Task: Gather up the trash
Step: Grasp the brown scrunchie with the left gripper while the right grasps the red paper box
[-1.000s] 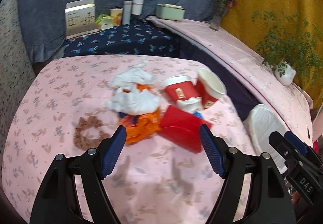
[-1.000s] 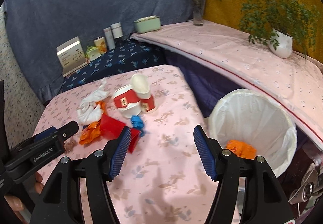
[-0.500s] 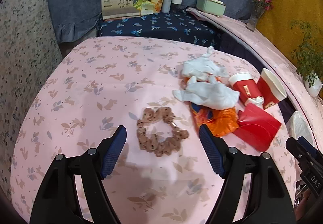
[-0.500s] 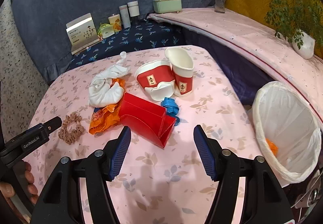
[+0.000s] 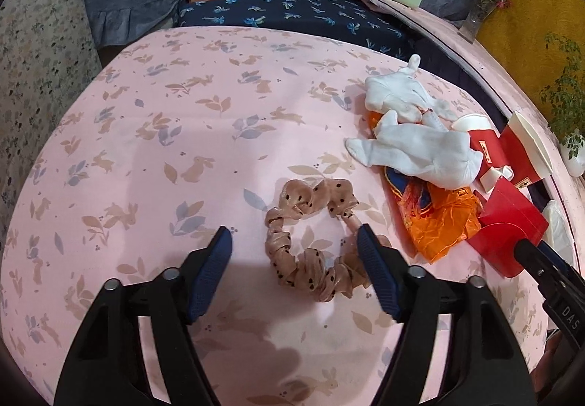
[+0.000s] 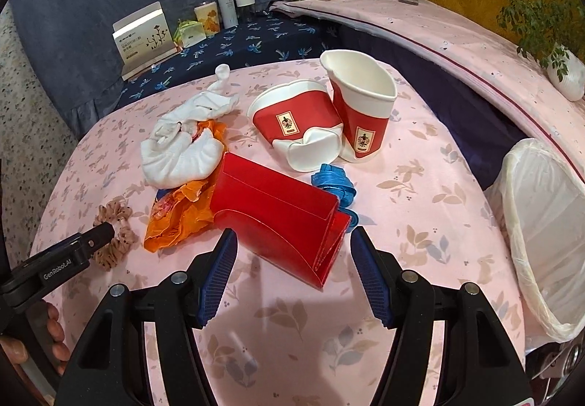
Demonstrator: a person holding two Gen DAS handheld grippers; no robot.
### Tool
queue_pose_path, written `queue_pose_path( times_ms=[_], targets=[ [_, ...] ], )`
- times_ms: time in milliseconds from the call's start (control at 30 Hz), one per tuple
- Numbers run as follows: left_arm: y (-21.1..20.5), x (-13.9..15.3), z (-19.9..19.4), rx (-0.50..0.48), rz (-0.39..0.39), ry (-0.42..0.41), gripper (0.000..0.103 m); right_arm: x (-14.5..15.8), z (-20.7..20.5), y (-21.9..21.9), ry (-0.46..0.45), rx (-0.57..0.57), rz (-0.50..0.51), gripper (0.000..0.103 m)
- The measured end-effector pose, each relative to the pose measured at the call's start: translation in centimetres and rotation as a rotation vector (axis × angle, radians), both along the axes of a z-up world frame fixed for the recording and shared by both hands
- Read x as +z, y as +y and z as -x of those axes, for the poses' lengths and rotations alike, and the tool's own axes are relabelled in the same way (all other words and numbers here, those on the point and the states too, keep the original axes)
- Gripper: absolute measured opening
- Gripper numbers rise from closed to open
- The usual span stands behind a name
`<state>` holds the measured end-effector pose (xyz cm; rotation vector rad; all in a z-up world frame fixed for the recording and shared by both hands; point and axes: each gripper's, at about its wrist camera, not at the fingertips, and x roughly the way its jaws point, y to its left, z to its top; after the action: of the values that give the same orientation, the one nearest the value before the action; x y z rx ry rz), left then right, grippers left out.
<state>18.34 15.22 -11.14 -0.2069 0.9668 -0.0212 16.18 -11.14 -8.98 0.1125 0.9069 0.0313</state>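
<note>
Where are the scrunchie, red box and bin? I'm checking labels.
scrunchie (image 5: 292, 208): left wrist view, upper ruffle.
red box (image 6: 278, 201): right wrist view, top face.
bin (image 6: 526, 259): right wrist view, liner rim.

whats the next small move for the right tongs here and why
Probably ease the right tongs forward and down over the near end of the red folded box. They are open with nothing gripped, and that box lies straight ahead between their tips. The lined bin waits to their right. The left tongs are closing around the spotted scrunchie, so that item is covered.
</note>
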Motion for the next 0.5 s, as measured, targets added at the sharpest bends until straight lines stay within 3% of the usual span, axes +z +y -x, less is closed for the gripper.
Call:
queue_pose_path(
  times_ms=[67,200,333,500],
  targets=[
    [-0.2,-0.2,-0.2,-0.014,0.005,0.004,0.052,-0.2,-0.3,0.2,0.004,0.004,-0.001,0.062],
    [-0.8,-0.3,-0.2,-0.055,0.028,0.007,0.02,-0.7,-0.7,0.6,0.012,0.012,-0.007,0.055],
    [-1.7,-0.2,0.2,-0.077,0.034,0.003,0.013,-1.0,-0.7,1.0,0.024,0.03,-0.019,0.028],
    [-2.6,0.5,1.0,-0.092,0.04,-0.01,0.011,-0.3,0.2,1.0,0.014,0.052,-0.044,0.006]
  ],
)
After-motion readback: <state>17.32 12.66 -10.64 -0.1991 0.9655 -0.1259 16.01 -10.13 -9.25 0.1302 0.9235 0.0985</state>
